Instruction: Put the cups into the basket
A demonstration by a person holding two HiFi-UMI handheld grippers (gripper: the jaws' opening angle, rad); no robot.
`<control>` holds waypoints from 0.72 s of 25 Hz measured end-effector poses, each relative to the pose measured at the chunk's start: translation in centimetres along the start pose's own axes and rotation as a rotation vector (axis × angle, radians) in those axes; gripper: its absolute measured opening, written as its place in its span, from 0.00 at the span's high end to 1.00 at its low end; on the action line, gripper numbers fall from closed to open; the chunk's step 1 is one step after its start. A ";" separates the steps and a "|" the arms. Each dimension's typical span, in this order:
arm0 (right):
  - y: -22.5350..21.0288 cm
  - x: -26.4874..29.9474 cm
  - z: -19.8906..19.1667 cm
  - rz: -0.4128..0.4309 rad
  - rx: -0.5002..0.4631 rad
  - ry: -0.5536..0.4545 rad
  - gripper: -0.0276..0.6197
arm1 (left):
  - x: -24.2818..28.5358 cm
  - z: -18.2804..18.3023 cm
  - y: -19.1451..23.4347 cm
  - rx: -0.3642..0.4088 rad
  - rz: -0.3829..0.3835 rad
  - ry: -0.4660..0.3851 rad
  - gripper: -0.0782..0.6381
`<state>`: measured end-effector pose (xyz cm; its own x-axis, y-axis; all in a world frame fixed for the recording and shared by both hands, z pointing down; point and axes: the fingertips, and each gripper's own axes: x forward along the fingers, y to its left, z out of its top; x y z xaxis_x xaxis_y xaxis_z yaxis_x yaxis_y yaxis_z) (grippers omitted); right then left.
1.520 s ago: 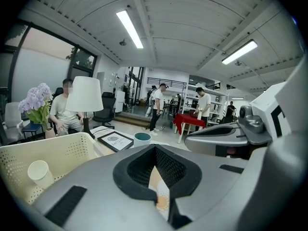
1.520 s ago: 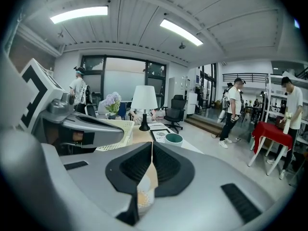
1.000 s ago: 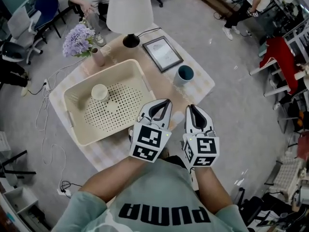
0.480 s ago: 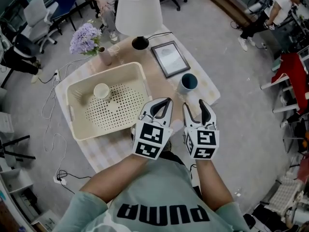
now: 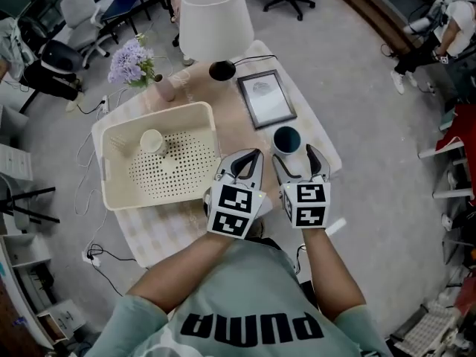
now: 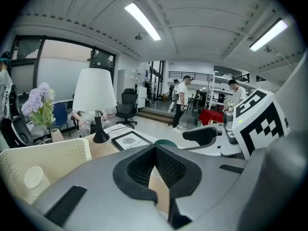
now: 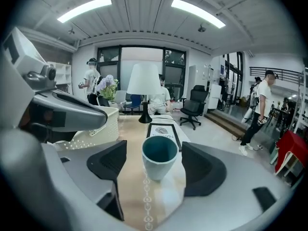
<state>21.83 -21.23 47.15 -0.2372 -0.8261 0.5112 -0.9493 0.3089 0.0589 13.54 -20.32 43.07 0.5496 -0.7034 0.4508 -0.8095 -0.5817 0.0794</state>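
Teal inside and a paler blue-grey outside, the cup [image 7: 160,158] stands upright with its mouth up. Its plain wall narrows toward the foot, and I can see no handle on it. It sits on the pale patterned cloth on the table [image 5: 236,129], to the right of the basket [image 5: 105,192] and just this side of the framed picture [image 5: 266,99]. My right claw [image 5: 296,162] has just been spreading its jaws, and they now stand wide apart. In the right gripper view the cup shows in the gap between the two black pads, with bare cloth on either side of it, so neither pad touches it. From the head view it stands just beyond the jaw tips rather than deep between them. My left claw [image 5: 249,162] is closed with its pads meeting at the tips and nothing caught in them. It hangs beside the right one, over the near right corner of the basket. The basket is cream plastic with a perforated floor, and a cream cup [image 5: 152,141] already stands in it, upright, toward its far left part. Behind the basket are a white-shaded lamp [image 5: 216,13] and a small vase [image 5: 165,89] of lilac flowers [image 5: 130,58].
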 end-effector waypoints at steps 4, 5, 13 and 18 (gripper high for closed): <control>-0.3 2.4 -0.8 0.054 -0.030 0.043 0.41 | 1.3 -0.4 0.6 -0.024 0.042 0.024 0.89; -0.3 2.8 -1.0 0.066 -0.031 0.053 0.40 | 1.6 -0.5 0.7 -0.027 0.050 0.028 0.89; -0.8 5.8 -2.6 0.117 -0.046 0.116 0.38 | 3.3 -0.5 1.1 -0.032 0.082 0.049 0.89; -0.6 7.0 -4.1 0.139 -0.075 0.148 0.38 | 4.0 -1.0 0.8 -0.033 0.062 0.056 0.89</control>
<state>21.56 -25.22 54.21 -0.3268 -0.6962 0.6391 -0.8900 0.4542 0.0397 14.89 -23.13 45.81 0.4862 -0.7132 0.5049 -0.8487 -0.5230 0.0786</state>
